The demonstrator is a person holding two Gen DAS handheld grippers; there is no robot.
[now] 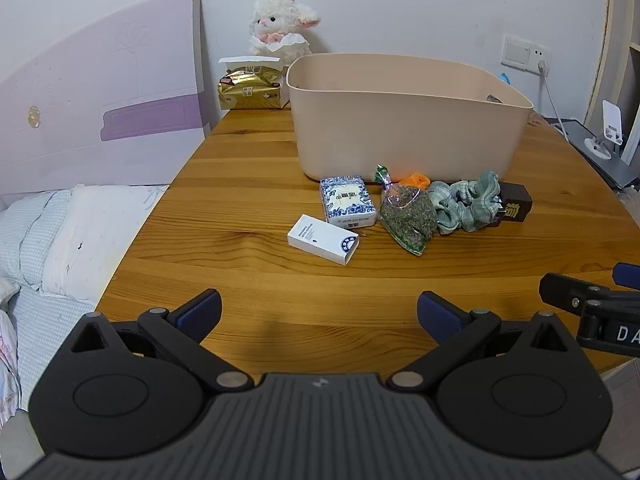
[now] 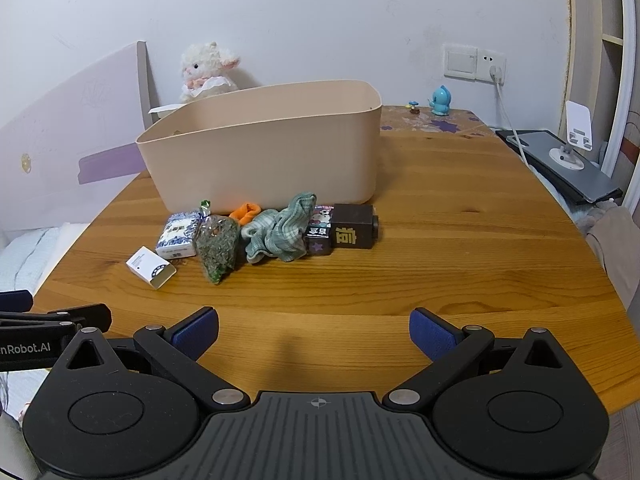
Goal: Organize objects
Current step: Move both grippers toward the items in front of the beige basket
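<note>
Row of small items (image 2: 276,232) before bin (image 2: 264,148), plush toy (image 2: 206,70) behind it, on table (image 2: 440,248)

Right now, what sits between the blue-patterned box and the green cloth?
The clear bag of dried herbs lies between the blue-patterned box and green cloth; both wrist views show it.

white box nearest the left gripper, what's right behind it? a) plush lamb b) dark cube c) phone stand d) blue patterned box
d: the white box lies just in front of the blue patterned box, which sits before the bin.
</note>
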